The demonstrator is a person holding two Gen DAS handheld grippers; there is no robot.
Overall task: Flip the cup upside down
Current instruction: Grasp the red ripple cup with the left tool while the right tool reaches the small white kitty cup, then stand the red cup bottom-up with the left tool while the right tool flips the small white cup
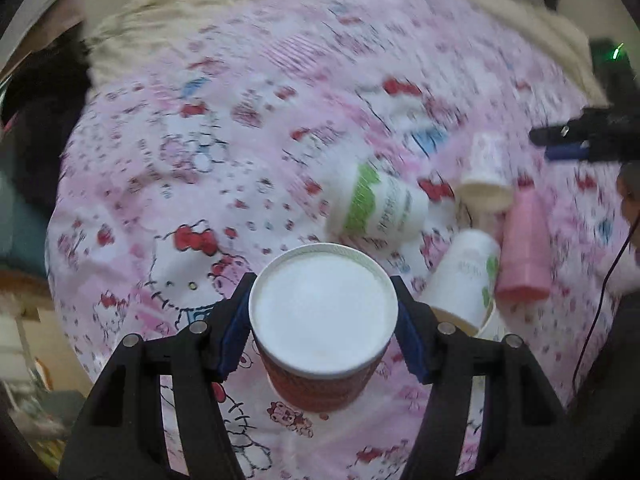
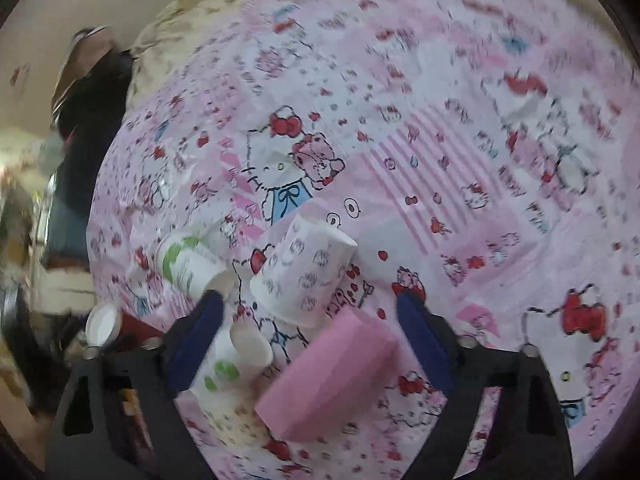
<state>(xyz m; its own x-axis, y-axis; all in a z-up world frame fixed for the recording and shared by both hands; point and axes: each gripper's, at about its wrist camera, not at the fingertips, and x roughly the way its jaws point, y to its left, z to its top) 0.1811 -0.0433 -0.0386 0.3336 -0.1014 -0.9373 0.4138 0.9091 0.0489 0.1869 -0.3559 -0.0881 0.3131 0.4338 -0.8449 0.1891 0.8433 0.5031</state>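
**A:** Which one has the cup?

**B:** The left gripper [image 1: 323, 330]. Its 2 blue-padded fingers [image 1: 236, 336] are clamped on either side of the red ribbed paper cup with the white rolled rim [image 1: 323, 320], just below the rim. The cup is off the pink cartoon-print bedsheet [image 1: 240, 120], held above it.

**A:** Which way is it pointing?

**B:** Its long axis runs up toward the left wrist camera, white end facing the lens, red wall dropping away toward the sheet. I can't tell if that white face is the inside or a flat base; it looks smooth and matte.

**A:** And the right gripper [image 2: 310, 334]?

**B:** Spread wide, gripping nothing. It hovers over the pile: a pink plastic tumbler [image 2: 332, 372] on its side, a white paper cup with grey printed figures [image 2: 304, 270] tipped over, and 2 white paper cups with green marks [image 2: 184, 258], [image 2: 224, 364], also lying down.

**A:** So the turn is the left one's job?

**B:** I'd say so. A roll of that wrist should carry the cup's axis over; thin paper could crush if squeezed harder, and the soft sheet may let it wobble.
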